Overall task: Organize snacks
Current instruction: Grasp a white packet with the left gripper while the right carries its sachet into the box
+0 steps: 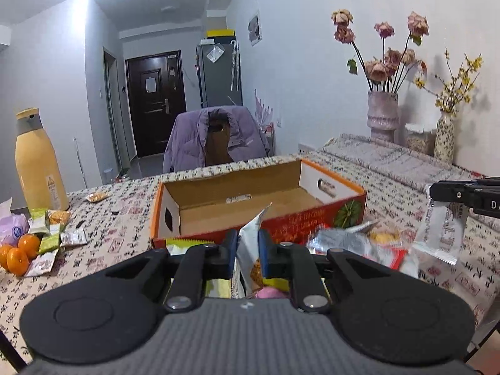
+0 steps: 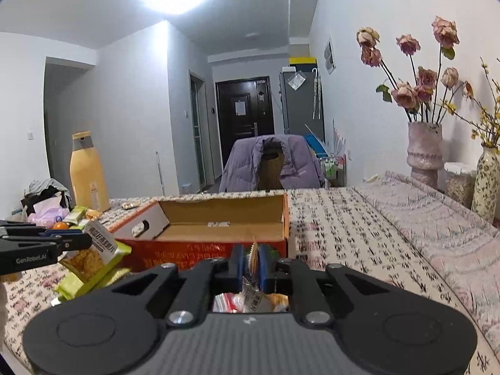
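At nine o'clock in the left wrist view, a tall cream bottle [image 1: 39, 162] with a grey collar stands on the bench [image 1: 118, 218], whose cloth is pale and printed with black script and red stamps. Below it lie three glossy round oranges [image 1: 18, 251] and a scatter of small crinkled green and white snack sachets [image 1: 53, 234].

At the centre, the left gripper [image 1: 247, 250] is clamped on a white foil snack packet [image 1: 250, 250], its blue-faced pads pressed to both faces and the packet standing upright between them. Just beyond, at twelve o'clock, sits an open cardboard box [image 1: 312, 218], long and rectangular, with orange-red printed outer walls, plain brown inner walls and oval hand-holes in each end. Its floor is nearly bare, and its near rim lies close ahead of the packet.

At two o'clock from the gripper, a heap of shiny silver and red wrappers [image 1: 359, 243] lies against the box's near right corner. At three o'clock, the right gripper [image 1: 437, 192] dangles a clear-and-white sachet [image 1: 443, 234] with a serrated lower edge, clear of the bench. In its own view, the right gripper [image 2: 251, 261] is closed tight on that thin sachet's edge [image 2: 253, 257].

Right of the box the cloth runs open to the wall, where a ribbed pink vase [image 1: 382, 112] of dried roses and a slim flowered vase [image 1: 445, 137] stand. A chair draped with a quilted purple jacket [image 1: 215, 137] faces the bench's far edge.
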Available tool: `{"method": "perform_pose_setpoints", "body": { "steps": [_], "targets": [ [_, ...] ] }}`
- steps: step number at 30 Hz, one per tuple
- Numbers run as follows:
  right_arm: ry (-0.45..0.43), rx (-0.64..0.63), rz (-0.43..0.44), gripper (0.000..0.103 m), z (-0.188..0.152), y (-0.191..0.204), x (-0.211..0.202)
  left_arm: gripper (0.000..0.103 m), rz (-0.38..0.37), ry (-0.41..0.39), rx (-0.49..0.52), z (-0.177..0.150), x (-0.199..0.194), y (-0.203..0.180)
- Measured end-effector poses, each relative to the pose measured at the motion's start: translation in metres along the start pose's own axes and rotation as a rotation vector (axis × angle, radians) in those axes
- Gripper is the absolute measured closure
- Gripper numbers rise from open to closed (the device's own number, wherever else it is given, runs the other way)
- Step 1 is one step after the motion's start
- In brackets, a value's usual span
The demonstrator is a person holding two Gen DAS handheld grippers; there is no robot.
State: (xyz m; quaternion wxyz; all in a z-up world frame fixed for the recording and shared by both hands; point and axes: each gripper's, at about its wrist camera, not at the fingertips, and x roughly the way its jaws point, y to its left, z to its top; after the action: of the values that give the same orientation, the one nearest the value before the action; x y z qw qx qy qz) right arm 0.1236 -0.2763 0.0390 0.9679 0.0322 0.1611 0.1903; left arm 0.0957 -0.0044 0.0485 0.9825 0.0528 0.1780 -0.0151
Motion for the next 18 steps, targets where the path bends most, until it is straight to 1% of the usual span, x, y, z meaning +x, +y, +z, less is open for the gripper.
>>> {"method": "perform_pose_setpoints", "body": {
  "steps": [4,9,14,18],
  "targets": [
    [-0.017,0.0,0.02,0.094,0.014,0.003,0.008,0.088,0.0,-0.017,-0.004,0.012,0.003,0.001],
    [-0.034,0.006,0.049,0.094,0.037,0.006,0.029,0.088,0.005,-0.034,-0.02,0.031,0.014,0.006],
    [-0.03,0.022,0.079,0.094,0.062,0.01,0.063,0.088,0.014,-0.039,-0.04,0.058,0.037,0.017],
    [-0.009,0.047,0.099,0.094,0.08,0.013,0.101,0.088,0.029,-0.018,-0.058,0.078,0.065,0.025]
  ]
}}
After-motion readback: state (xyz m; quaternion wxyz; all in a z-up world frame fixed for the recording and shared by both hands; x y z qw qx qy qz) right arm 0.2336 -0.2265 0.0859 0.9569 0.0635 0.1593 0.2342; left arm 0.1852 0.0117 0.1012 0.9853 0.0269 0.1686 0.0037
